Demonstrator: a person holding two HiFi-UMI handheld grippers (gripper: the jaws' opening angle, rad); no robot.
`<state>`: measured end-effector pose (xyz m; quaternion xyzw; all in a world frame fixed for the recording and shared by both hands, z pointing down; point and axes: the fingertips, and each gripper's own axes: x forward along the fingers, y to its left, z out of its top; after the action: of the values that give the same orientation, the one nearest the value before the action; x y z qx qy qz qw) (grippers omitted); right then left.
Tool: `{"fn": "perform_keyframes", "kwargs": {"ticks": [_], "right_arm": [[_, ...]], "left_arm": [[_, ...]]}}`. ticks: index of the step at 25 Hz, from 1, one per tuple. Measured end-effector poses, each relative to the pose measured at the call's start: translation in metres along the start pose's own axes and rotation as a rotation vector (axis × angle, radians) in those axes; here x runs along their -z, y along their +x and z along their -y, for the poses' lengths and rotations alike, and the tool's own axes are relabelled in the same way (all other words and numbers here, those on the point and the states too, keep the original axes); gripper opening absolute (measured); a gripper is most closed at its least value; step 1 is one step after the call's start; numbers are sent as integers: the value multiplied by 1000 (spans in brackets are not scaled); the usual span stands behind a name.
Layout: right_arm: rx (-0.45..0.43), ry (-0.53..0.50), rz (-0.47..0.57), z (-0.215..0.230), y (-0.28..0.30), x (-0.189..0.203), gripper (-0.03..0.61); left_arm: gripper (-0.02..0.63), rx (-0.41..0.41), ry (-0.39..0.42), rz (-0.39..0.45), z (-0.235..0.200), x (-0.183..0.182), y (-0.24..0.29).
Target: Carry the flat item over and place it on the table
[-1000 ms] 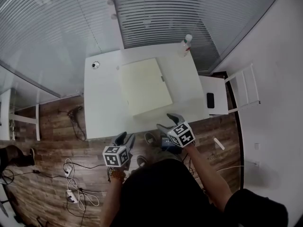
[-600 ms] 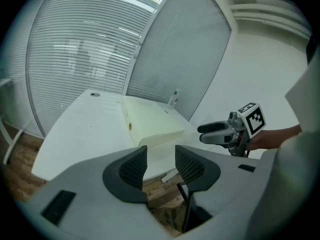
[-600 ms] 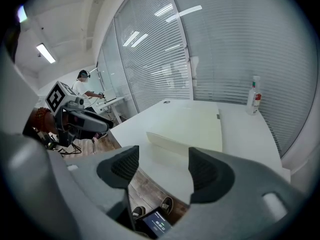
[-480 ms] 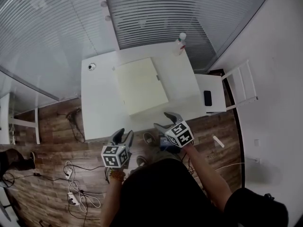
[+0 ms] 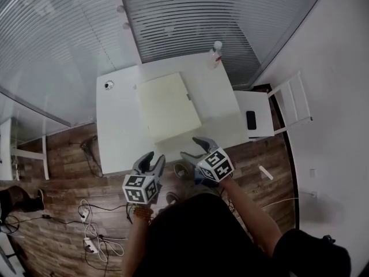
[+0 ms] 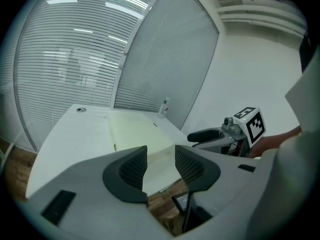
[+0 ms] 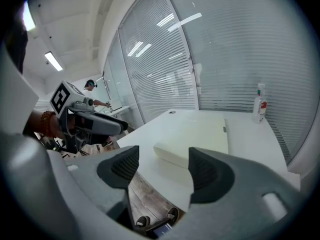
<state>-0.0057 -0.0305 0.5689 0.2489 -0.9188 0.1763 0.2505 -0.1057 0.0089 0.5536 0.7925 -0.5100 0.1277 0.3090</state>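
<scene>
The flat item point(image 5: 168, 107) lies on the white table point(image 5: 115, 137), ahead of both pairs of jaws and touched by neither. It is either already placed or not yet lifted; I cannot tell which. The left gripper point(image 5: 152, 160) and right gripper point(image 5: 193, 148) hover side by side, tilted downward, jaws spread and empty — a lift would call for reaching forward to its near edge

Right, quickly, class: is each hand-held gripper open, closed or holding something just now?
Left hand-held gripper: open, nothing between its jaws.
Right hand-held gripper: open, nothing between its jaws.
</scene>
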Motion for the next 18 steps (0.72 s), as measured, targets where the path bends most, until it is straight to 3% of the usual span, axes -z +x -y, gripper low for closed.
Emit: {"fn": "perform_keyframes", "kwargs": {"ticks": [6,8,12,15,18], "right_arm": [[-7,-2,37,-4,-3,-9,302],[-9,3,60,-3,-7,-14,237],[22,-28,116,2,-16,-30,185],[64,-64,184,10,-26,-44,49],[77,-77,208,13,-30,-51,48]], "left_arm": [[167,-6,23,8,3,-7,2],[153,-16,40,12,2,-11,4],[122,-39,84,28,2,-20,4],[109,-47,120,32,4,-25,6],[106,-40,137,47,8,-30,7]]}}
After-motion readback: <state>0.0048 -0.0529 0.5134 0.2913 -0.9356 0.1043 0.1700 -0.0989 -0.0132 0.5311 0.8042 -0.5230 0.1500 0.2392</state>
